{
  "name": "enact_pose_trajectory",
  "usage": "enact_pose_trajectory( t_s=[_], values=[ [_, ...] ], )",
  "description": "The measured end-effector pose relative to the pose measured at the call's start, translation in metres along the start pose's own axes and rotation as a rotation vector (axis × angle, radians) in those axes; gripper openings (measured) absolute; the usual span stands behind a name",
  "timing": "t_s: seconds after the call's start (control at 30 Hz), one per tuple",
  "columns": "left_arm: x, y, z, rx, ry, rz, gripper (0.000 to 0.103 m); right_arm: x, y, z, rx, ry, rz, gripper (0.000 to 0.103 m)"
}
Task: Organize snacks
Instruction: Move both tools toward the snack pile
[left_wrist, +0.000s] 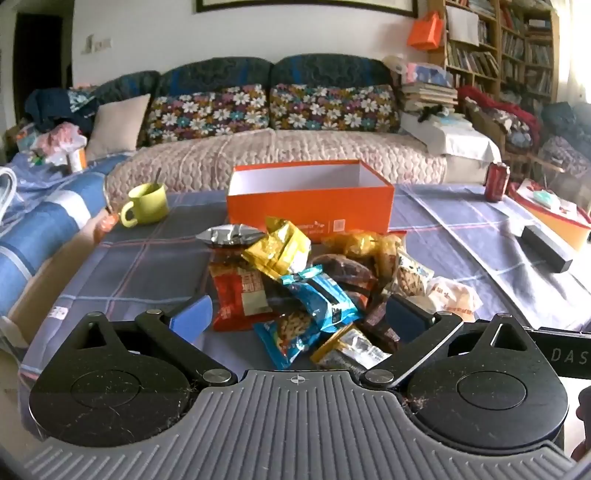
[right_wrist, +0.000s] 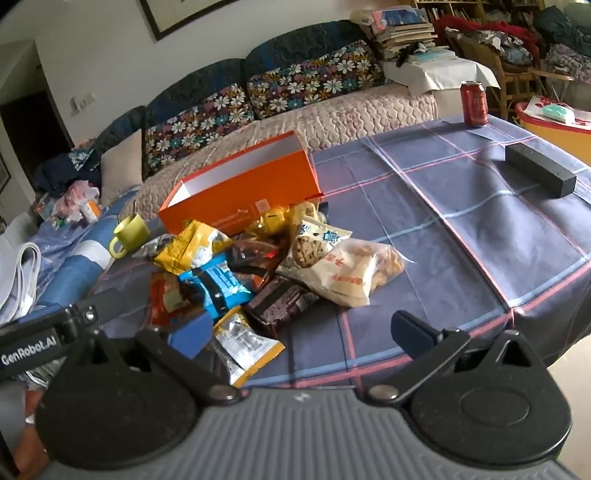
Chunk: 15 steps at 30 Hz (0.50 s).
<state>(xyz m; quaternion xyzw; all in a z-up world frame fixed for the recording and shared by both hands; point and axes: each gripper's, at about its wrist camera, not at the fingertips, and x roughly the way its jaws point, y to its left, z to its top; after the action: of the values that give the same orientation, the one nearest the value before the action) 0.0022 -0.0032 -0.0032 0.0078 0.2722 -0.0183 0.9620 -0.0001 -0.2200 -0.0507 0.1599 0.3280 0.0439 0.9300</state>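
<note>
**Snack pile in front of open box, both grippers wide**

While you hold both grippers low at the near edge of the table (right_wrist: 480, 229), neither one grips anything. Your left gripper (left_wrist: 299, 314) is spread wide, its blue pads (left_wrist: 194, 314) either side of the near end of the snack pile (left_wrist: 314, 280); I cannot tell if a pad touches a packet. Your right gripper (right_wrist: 310, 332) is also wide, its left pad just beside a silver-and-orange packet (right_wrist: 247, 343), its right pad over bare checked cloth.

Snacks lie heaped mid-table, overlapping each other. In the left view: red packet (left_wrist: 236, 291) on the left, yellow packet (left_wrist: 280, 251) on top toward the far side, blue packet (left_wrist: 321, 295) in the middle, peanut packet (left_wrist: 291, 336) nearest. In the right view a white bag (right_wrist: 347, 273) sits on the pile's right edge, a dark brown packet (right_wrist: 280, 306) just left of it, a cookie packet (right_wrist: 314, 247) behind.

Orange box (left_wrist: 310, 199) stands open just beyond the pile, its inside white, nothing visible in it.

Other stuff: green mug (left_wrist: 146, 203) far left of the box, red can (right_wrist: 474, 103) at the far right edge, black bar (right_wrist: 539, 173) on the right, sofa (left_wrist: 288, 155) behind the table.
</note>
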Motion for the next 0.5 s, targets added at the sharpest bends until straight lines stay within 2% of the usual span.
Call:
enact_pose_trajectory(
  t_s=[0.5],
  values=[
    [0.0019, 0.0005, -0.0021, -0.005, 0.007, -0.001, 0.070, 0.0002, -0.0008, -0.0018, 0.006, 0.008, 0.000, 0.103]
  ],
)
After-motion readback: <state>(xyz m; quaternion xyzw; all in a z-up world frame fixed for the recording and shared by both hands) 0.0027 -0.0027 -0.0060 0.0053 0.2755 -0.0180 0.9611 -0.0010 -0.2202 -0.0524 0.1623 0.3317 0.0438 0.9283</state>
